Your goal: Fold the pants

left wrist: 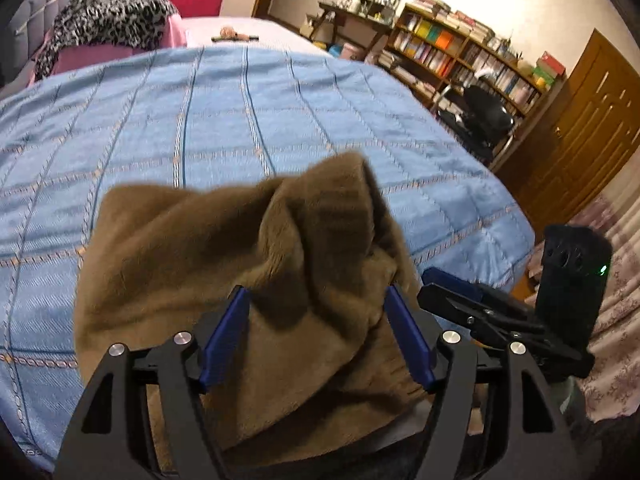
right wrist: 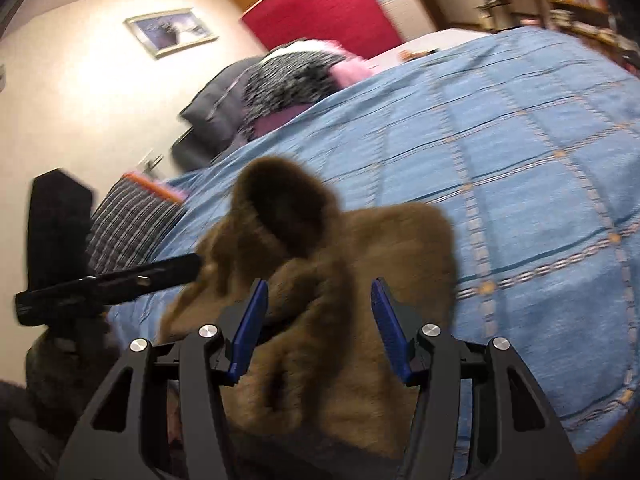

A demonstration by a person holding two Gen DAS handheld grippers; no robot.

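Blue bedspread (left wrist: 240, 120), bookshelf (left wrist: 460, 52), wooden door (left wrist: 580, 128).

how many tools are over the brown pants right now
2. The left tool is open over the brown pants on the blue bedspread; the right tool is open beside it. None appears hidden.

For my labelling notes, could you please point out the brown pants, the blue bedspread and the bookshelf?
brown pants (left wrist: 192, 248): left wrist view, fuzzy upper surface.
blue bedspread (left wrist: 200, 112): left wrist view, bare checked area beyond the pants.
bookshelf (left wrist: 452, 52): left wrist view, rows of books.

pants (left wrist: 248, 264) on bedspread (left wrist: 200, 120)
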